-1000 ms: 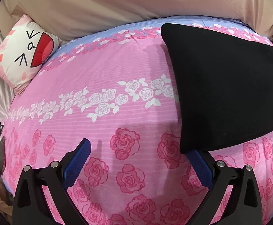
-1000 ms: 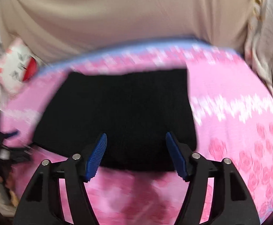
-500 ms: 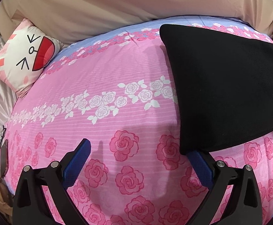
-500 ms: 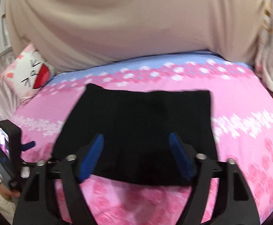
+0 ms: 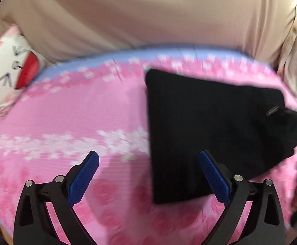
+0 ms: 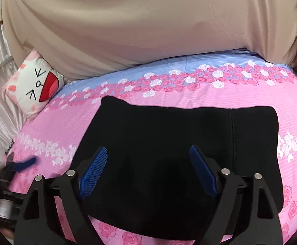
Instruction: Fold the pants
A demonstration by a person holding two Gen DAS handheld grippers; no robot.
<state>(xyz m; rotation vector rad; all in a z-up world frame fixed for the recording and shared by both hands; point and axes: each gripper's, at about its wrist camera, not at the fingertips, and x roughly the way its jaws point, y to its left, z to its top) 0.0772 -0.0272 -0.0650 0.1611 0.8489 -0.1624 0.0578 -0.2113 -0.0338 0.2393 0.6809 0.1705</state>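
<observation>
We see the folded black pants (image 6: 179, 153) lying flat on the pink rose bedspread (image 6: 240, 96), their long axis running 9 to 3 o'clock. Our right tongs (image 6: 148, 169) hover above them, spread and empty. Our left tongs (image 5: 148, 177) gape too, straddling the pants' left edge.

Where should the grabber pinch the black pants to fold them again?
Probably the near left corner of the black pants, coming in low from the near edge. The pants lie flat as a folded slab on the pink bedsheet, so only an edge gives the fingers something to close on. The right gripper hovers open over the middle; the left gripper is open beside that left edge.
</observation>
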